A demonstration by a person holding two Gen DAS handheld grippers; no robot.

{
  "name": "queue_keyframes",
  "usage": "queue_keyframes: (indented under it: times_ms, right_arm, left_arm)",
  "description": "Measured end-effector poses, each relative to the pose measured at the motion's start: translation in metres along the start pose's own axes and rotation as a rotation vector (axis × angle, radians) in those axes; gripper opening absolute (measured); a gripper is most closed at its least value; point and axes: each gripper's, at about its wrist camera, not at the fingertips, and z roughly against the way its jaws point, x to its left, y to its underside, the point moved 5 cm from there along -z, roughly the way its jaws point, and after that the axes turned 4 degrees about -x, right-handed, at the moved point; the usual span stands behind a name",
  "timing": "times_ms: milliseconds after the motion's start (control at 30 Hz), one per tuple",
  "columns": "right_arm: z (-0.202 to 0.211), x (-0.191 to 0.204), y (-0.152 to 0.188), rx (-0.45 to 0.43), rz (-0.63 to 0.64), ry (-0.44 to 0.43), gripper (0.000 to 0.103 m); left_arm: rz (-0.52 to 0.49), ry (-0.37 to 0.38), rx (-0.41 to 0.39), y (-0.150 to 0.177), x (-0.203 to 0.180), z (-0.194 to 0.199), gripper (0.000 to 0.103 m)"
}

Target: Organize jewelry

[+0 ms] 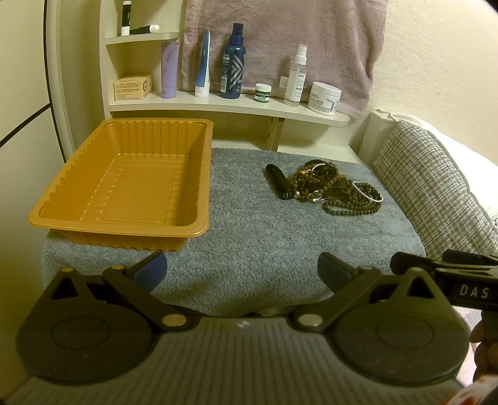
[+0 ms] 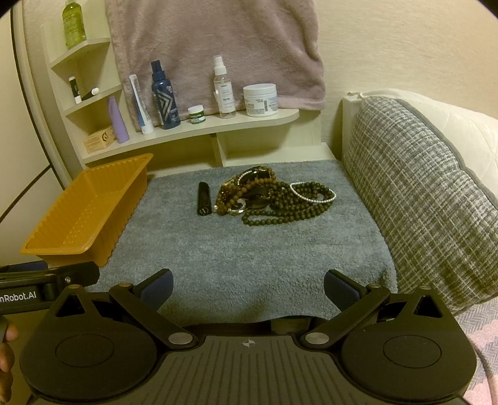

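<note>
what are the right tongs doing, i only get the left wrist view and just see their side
observer: The right tongs are open and empty, over the near edge of the grey towel, short of the jewelry pile.
operator: anything above the shelf with the small tubes, my view cuts off there
observer: Yes, one more shelf, with a green bottle standing on it.
</note>
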Motion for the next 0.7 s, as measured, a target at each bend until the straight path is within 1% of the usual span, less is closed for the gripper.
queue_keyframes:
  times_ms: [700]
  right_arm:
    - [-0.0010,-0.0021,0.0011,-0.006,-0.005,0.001,0.103]
  left_arm:
    - [0.003,0.002,-0.001,-0.0006,-0.0005,0.0003,0.102]
